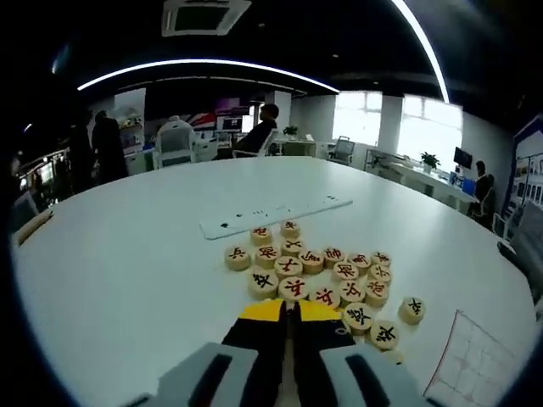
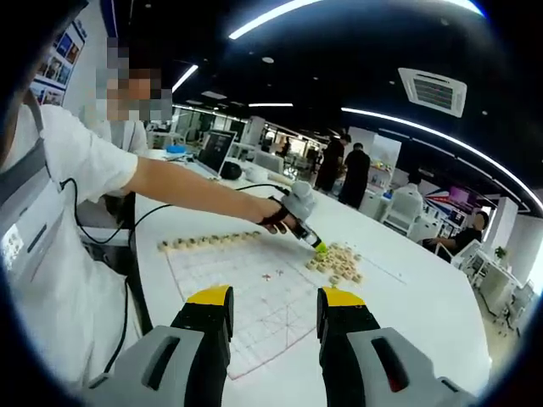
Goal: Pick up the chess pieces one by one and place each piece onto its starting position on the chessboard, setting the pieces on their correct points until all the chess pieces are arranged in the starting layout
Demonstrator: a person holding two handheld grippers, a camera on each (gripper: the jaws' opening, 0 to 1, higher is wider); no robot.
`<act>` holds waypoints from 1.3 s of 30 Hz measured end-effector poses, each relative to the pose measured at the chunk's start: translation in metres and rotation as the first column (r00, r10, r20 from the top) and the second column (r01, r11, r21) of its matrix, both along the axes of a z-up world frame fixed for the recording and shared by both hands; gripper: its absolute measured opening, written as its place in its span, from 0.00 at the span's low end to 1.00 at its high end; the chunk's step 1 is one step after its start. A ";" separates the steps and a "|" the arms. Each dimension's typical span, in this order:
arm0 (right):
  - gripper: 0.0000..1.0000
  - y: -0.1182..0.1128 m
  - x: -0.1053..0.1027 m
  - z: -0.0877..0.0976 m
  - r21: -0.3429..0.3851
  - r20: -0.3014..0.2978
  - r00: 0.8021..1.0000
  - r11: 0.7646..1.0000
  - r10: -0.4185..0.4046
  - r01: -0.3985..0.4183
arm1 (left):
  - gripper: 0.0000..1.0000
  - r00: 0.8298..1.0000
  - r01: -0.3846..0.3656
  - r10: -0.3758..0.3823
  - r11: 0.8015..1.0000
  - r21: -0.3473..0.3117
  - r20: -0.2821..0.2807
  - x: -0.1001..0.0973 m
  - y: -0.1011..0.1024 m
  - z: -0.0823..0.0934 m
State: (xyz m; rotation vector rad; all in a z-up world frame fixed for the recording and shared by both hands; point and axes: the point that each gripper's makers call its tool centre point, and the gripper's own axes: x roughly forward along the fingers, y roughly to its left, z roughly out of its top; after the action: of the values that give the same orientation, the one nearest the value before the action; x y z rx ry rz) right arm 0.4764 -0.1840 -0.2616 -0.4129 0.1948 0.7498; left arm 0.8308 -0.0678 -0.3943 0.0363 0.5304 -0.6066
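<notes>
— Yellow-tipped jaws of the left gripper (image 1: 293, 318) are seen pressed together with nothing between them; what is ahead of them?

— A loose heap of chess pieces (image 1: 318, 271) is spread just beyond the tips and to their right on the white table (image 1: 127, 254), probably tipped out there to be sorted. Behind the heap a flat white strip (image 1: 276, 216) is laid. A corner of the chessboard (image 1: 475, 365) is reached at the far right.

— And the right gripper (image 2: 276, 318)?

— Its jaws are held well apart, empty, over the near edge of the board. Beyond them, left of centre, a row of pieces (image 2: 208, 241) is already set along the far edge. The left gripper is held out over the heap, presumably for the next pick.
</notes>
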 end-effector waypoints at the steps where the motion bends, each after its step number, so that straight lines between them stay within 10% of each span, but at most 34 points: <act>1: 0.40 0.001 0.000 0.000 -0.001 0.001 1.000 1.000 0.002 -0.002 | 0.04 1.000 0.009 -0.009 1.000 0.006 0.011 0.001 0.002 0.001; 24: 0.40 0.000 0.002 0.000 0.000 -0.001 1.000 1.000 -0.003 0.003 | 0.32 0.978 0.204 -0.206 0.976 0.076 0.018 -0.026 0.016 -0.002; 39: 0.40 -0.001 0.002 -0.001 -0.002 -0.002 1.000 1.000 -0.002 0.002 | 0.19 0.972 0.219 -0.228 0.965 0.143 0.055 -0.039 0.028 0.011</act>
State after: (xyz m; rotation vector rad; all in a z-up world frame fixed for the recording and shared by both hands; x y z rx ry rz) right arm 0.4784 -0.1846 -0.2627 -0.4137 0.1979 0.7482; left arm 0.7914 -0.0396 -0.3837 0.2491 0.5018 -0.7860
